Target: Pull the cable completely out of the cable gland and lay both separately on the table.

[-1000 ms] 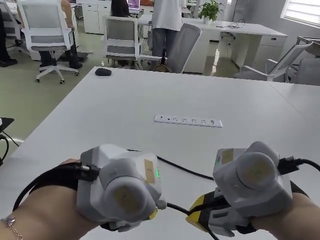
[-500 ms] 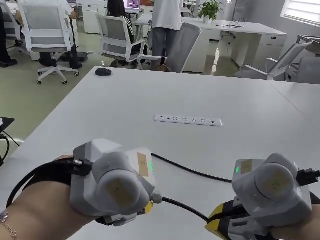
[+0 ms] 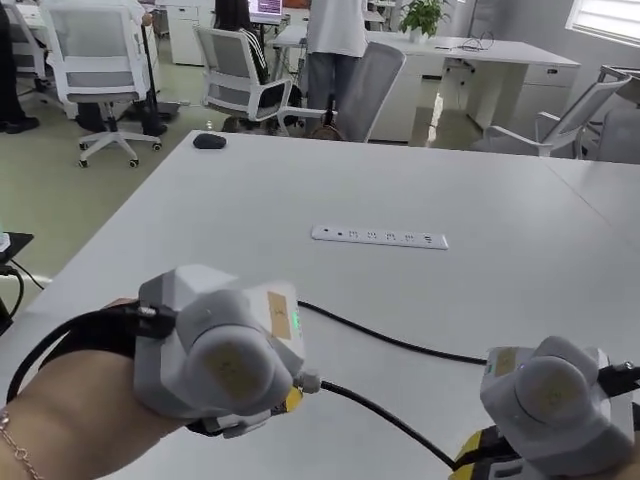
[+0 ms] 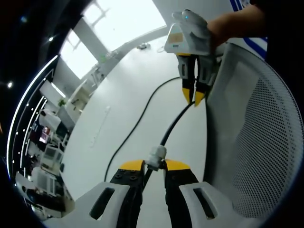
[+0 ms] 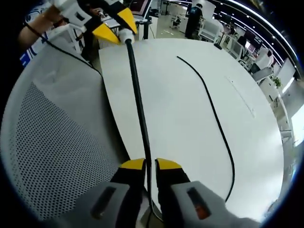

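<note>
In the head view my left gripper [image 3: 292, 398] is at the lower left, shut on a small white cable gland [image 3: 308, 382]. A black cable [image 3: 385, 422] runs taut from the gland to my right gripper [image 3: 468, 464] at the lower right, which is shut on it. The left gripper view has the gland [image 4: 156, 156] pinched between the yellow tips and the cable [image 4: 173, 126] leading to the right gripper [image 4: 194, 97]. In the right gripper view the cable [image 5: 137, 99] passes between the shut jaws toward the gland [image 5: 124, 35]. The cable's slack [image 5: 213, 109] lies curved on the white table [image 3: 450, 190].
A white power strip [image 3: 380, 238] lies mid-table and a black mouse [image 3: 209, 141] sits near the far edge. A mesh office chair [image 4: 266, 133] stands close below the grippers at the table's near edge. Office chairs [image 3: 240, 70] and standing people are beyond the table.
My right gripper has moved right and down, away from the left one, and a longer stretch of cable now spans between them. The left gripper shifted slightly left and up.
</note>
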